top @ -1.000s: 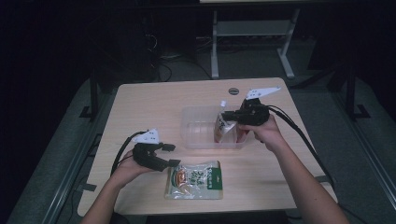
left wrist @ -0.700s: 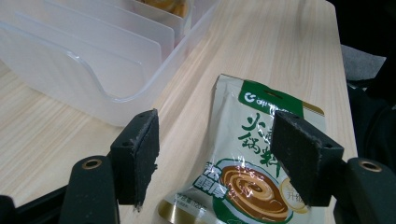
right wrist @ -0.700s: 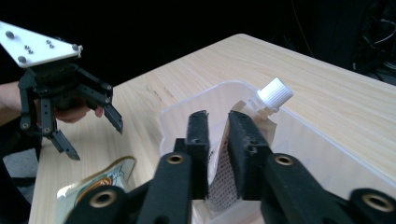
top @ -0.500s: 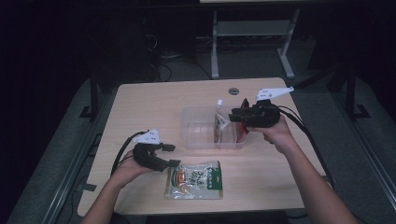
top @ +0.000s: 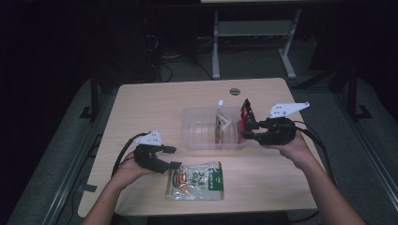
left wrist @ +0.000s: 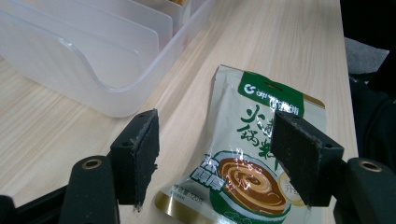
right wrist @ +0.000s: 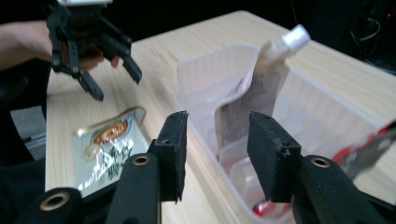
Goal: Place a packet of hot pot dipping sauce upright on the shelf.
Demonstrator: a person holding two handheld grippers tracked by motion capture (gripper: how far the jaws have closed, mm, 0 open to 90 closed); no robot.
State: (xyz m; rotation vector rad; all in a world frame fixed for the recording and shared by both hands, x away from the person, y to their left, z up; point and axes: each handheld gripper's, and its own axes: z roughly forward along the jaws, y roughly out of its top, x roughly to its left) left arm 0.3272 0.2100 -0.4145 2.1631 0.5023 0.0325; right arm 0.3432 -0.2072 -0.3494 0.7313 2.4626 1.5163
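Observation:
A clear plastic bin (top: 206, 136) with dividers sits mid-table. A white spout pouch (top: 220, 123) stands upright in it, and a red packet (top: 245, 114) leans at its right end. My right gripper (top: 247, 131) hovers just off that end. Its jaws have just been opening, and nothing is between them. Seen from the right gripper view, that gripper (right wrist: 218, 116) looks past the bin wall (right wrist: 205, 74) at the pouch (right wrist: 257, 93). A green sachet (top: 195, 180) lies flat at the front. My left gripper (top: 174, 157) stands open by its left edge, pads (left wrist: 140, 154) apart over the sachet (left wrist: 252, 154).
The table's front edge runs close below the sachet. A round cable hole (top: 234, 91) sits behind the bin. Dark floor and a metal frame (top: 253, 33) lie beyond the far edge. In the right gripper view the left gripper (right wrist: 116, 86) is beyond the sachet (right wrist: 109, 144).
My right gripper has drawn back to the right from over the bin and its jaws have parted. The red packet stays at the bin's right end. The left hand has kept still.

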